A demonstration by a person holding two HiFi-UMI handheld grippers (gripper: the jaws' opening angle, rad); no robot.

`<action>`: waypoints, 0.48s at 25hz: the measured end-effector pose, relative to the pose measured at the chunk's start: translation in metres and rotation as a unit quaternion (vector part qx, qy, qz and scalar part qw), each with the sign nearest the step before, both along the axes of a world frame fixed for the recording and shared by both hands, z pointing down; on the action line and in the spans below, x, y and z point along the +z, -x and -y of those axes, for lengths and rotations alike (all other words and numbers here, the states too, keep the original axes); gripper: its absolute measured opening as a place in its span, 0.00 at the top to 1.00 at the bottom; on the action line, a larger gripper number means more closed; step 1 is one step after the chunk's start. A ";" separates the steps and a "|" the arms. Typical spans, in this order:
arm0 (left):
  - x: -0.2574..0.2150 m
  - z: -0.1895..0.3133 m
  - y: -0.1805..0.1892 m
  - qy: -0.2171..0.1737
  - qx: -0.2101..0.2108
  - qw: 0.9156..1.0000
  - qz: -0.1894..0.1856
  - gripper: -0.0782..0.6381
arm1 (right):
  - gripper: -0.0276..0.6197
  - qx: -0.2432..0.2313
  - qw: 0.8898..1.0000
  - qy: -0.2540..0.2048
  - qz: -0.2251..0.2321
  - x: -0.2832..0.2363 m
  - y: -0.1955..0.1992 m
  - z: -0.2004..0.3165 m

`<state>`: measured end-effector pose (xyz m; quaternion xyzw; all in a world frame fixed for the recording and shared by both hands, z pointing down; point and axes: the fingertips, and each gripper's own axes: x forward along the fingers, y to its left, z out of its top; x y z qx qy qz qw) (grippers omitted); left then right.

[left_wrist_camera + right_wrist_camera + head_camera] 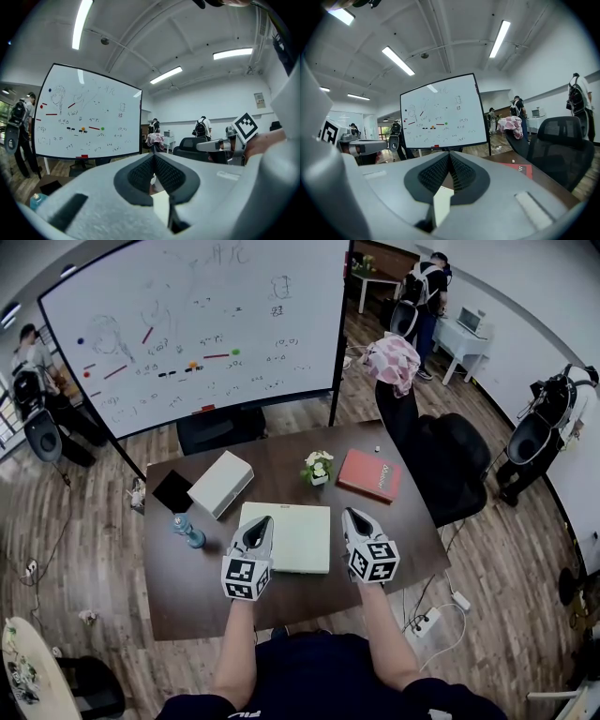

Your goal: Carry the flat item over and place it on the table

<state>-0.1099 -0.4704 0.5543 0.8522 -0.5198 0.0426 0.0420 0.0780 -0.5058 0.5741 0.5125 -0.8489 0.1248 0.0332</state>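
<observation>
The flat item [292,538], a pale, thin rectangular slab, lies on the dark brown table [187,587] just in front of me. My left gripper [260,520] hovers over its left edge, and its black pads [140,174] meet at the tip with nothing seen between them. My right gripper [352,513] sits just off the slab's right edge, pads [461,174] likewise pressed together. In both gripper views a pale strip of the slab shows low in the slot behind the pads. Each gripper points nearly level towards the whiteboard.
On the table stand a white box [221,483], a black pad [172,490], a blue bottle [187,532], a small flower pot [319,468] and a red book [370,474]. A whiteboard [206,324] stands behind it and a black chair [450,465] to the right. People stand far back.
</observation>
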 end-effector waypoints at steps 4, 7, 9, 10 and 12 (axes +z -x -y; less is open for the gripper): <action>-0.002 -0.001 0.002 -0.001 -0.001 1.000 -0.007 0.89 | 0.95 -0.009 1.000 -0.003 -0.013 -0.002 0.002 -0.001; -0.001 -0.002 0.002 0.004 0.001 1.000 -0.006 0.89 | 0.95 -0.018 1.000 -0.008 -0.024 -0.003 0.005 -0.004; -0.001 -0.002 0.003 0.005 -0.001 1.000 -0.004 0.89 | 0.95 -0.023 0.999 -0.014 -0.036 -0.004 0.009 -0.006; -0.001 -0.002 0.004 0.005 -0.003 1.000 -0.003 0.89 | 0.95 -0.025 0.999 -0.017 -0.040 -0.005 0.010 -0.007; -0.002 -0.003 0.006 0.002 -0.009 1.000 -0.002 0.89 | 0.95 -0.027 0.999 -0.020 -0.041 -0.007 0.011 -0.008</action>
